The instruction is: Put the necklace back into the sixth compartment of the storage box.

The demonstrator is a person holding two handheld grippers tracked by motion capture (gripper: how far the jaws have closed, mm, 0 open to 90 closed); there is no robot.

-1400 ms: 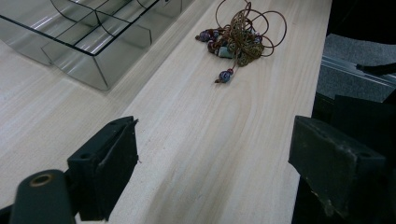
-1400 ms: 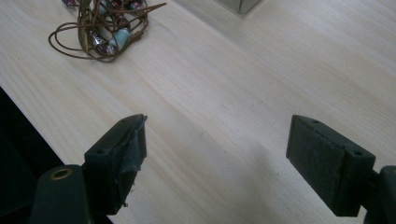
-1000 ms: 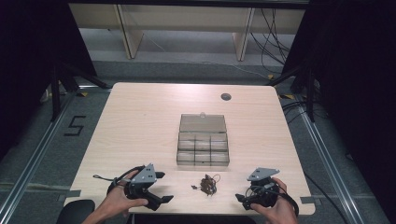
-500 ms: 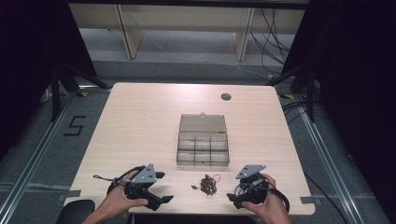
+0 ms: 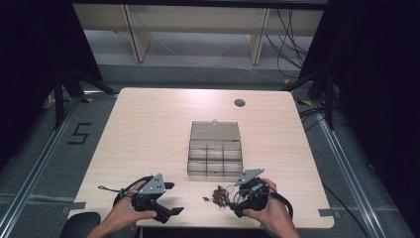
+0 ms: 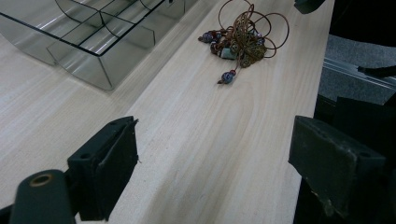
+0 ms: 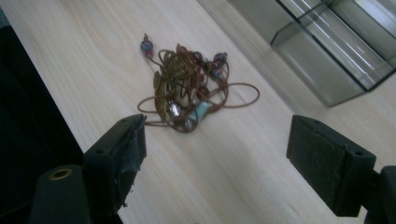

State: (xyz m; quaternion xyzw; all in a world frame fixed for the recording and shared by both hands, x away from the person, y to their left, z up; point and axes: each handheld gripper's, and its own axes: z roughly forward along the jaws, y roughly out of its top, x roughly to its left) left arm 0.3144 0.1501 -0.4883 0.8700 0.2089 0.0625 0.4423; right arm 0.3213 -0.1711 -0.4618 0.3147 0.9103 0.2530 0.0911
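A tangle of thin brown wire strung with beads [image 5: 218, 195] lies on the light wood table [image 5: 148, 129], low in the high view and just right of centre, near the table's front edge. Directly above it in that view stands a clear plastic compartment box [image 5: 215, 157] with its lid open and tilted back.

The right gripper [image 5: 236, 204] sits at the lower right of the high view, just beside the tangle, held in the person's right hand [image 5: 270, 213]. In the right gripper view its jaws are spread wide and grip nothing; the tangle [image 7: 187, 93] lies ahead of them, in the upper centre of the frame.

The left gripper [image 5: 171, 206] sits at the lower left of the high view, held in the left hand [image 5: 121, 215], well apart from the tangle. Its jaws are likewise wide apart and empty; in the left gripper view the tangle [image 6: 240, 39] appears at the upper centre and the box [image 6: 93, 32] at the upper left.
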